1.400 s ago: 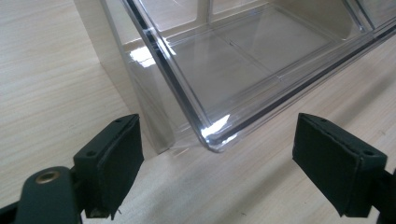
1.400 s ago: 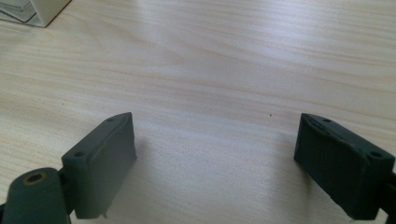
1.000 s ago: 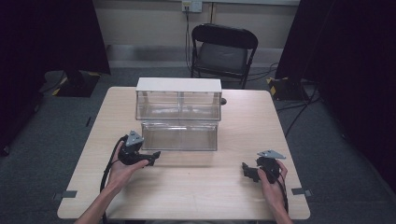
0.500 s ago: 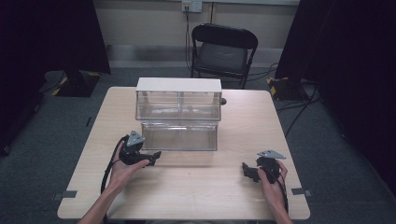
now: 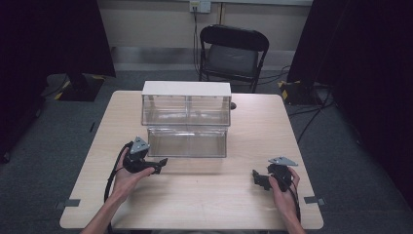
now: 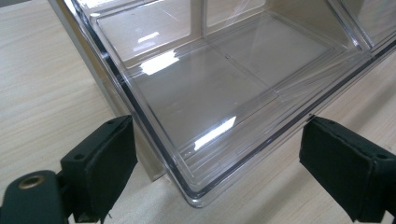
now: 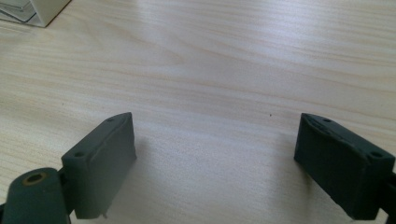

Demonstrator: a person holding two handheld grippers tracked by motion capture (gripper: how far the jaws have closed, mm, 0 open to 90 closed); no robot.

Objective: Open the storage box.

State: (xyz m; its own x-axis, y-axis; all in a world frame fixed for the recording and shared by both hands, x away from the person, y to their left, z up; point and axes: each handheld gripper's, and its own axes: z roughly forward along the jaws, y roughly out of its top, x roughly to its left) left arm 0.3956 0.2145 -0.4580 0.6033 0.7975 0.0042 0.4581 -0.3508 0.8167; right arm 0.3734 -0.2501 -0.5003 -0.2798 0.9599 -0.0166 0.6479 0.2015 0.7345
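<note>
Here both released hand-held grippers, left (image 5: pixel 157 165) and right (image 5: pixel 258 178), flank the clear organizer (image 5: pixel 187 124).

A light wooden table (image 5: pixel 253 209) stands on grey carpet (image 5: pixel 58 146) in a dim room hung with dark curtains (image 5: pixel 48 34). A clear plastic organizer (image 5: pixel 187 124) with a white top sits near the table's middle, its upper level split into two compartments and a lower clear bin stepping out in front. Behind the table a black folding chair (image 5: pixel 234 51) faces it, below a wall outlet (image 5: pixel 199 6), and black cables (image 5: pixel 307 119) trail across the floor on the right.
</note>
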